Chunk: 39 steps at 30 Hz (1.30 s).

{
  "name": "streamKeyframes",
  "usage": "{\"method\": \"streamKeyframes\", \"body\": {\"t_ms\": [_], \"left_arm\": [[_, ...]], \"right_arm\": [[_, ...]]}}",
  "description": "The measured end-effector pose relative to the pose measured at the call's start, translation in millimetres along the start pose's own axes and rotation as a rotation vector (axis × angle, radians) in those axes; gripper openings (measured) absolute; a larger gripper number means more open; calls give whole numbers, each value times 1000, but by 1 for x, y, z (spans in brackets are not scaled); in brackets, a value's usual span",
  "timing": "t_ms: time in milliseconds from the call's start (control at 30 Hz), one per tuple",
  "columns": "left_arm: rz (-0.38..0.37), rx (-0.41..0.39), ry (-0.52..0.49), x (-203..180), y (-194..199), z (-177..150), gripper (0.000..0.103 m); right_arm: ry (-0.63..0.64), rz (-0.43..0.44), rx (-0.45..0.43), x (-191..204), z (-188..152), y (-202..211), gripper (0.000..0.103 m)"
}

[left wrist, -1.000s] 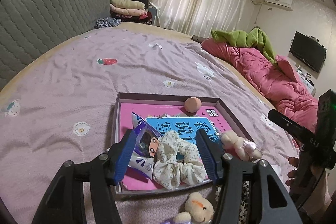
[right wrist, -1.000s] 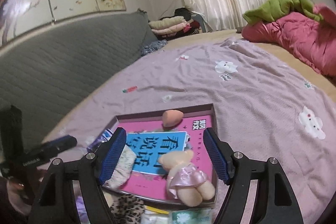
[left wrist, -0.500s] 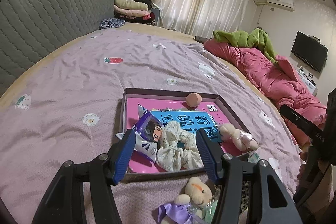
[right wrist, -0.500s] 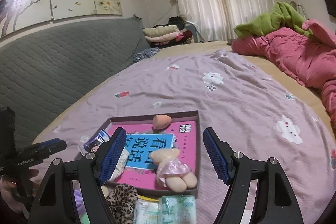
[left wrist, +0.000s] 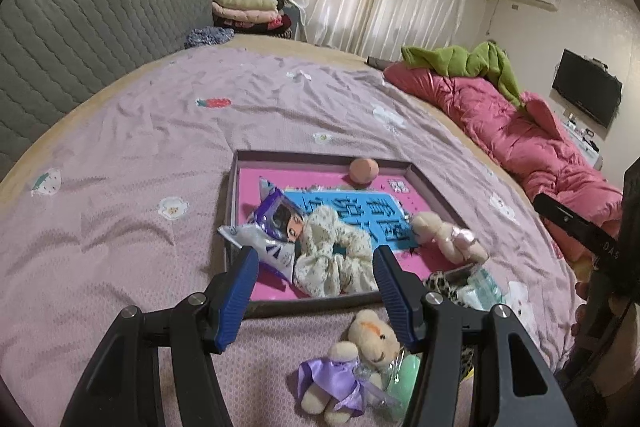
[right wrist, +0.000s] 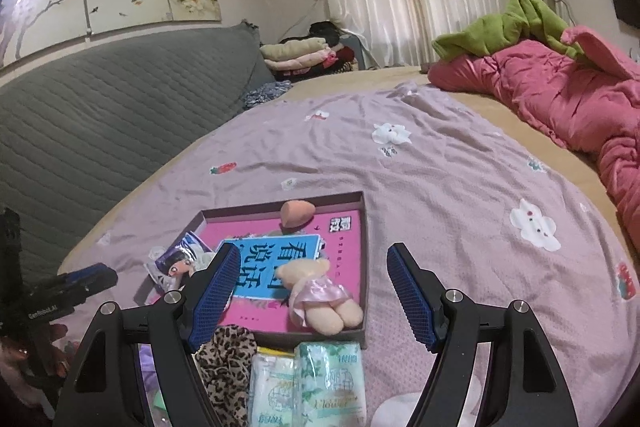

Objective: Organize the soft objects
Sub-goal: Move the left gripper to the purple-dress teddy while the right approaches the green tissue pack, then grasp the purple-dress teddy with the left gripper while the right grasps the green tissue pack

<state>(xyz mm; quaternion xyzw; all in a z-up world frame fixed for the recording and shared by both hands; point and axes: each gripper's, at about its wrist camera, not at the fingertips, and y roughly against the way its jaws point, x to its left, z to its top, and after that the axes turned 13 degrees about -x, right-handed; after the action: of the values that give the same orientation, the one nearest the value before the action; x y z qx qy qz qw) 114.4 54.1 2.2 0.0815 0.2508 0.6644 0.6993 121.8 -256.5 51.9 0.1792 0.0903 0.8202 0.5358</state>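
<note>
A shallow box (left wrist: 240, 163) (right wrist: 363, 227) with a pink and blue lining lies on the purple bedspread. In it are a floral scrunchie (left wrist: 332, 259), a purple snack packet (left wrist: 272, 227) (right wrist: 176, 263), a peach sponge (left wrist: 363, 171) (right wrist: 295, 213) and a pink-dressed teddy (left wrist: 444, 237) (right wrist: 316, 293). A purple-dressed teddy (left wrist: 356, 367) lies in front of the box. A leopard scrunchie (right wrist: 228, 355) and tissue packs (right wrist: 316, 383) lie at the box's near edge. My left gripper (left wrist: 314, 291) is open and empty above the near edge. My right gripper (right wrist: 312, 291) is open and empty over the box.
A pink quilt (left wrist: 520, 147) with a green blanket (right wrist: 508, 27) lies on the right side of the bed. The grey headboard (right wrist: 100, 107) runs along the left. Folded clothes (left wrist: 244, 7) sit at the far corner.
Both grippers have pulled back and risen from the box, so more of the bed shows. The purple-dressed teddy and tissue packs have come into view. Both stay open.
</note>
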Motion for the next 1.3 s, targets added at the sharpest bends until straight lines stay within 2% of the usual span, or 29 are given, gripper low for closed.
{"method": "streamKeyframes", "body": {"t_ms": [400,533,733,1033,1300], "left_arm": [[-30,106,-28,9,-12,-19,59],[-7,125,-79,9,-8,-23,59],[-48,157,-115,7,-3,-30,59],[-93,217,-91,10,-2,-37,59],[-94,294,-213,-7,-10,-55,59]], "right_arm": [[33,11,80,6,-15,-3,77],[26,14,107,8,-20,-6,77],[38,14,139,15,-28,-3,77],[23,18,197,17,-40,2,77],[-9,23,213,11,-44,-3,77]]}}
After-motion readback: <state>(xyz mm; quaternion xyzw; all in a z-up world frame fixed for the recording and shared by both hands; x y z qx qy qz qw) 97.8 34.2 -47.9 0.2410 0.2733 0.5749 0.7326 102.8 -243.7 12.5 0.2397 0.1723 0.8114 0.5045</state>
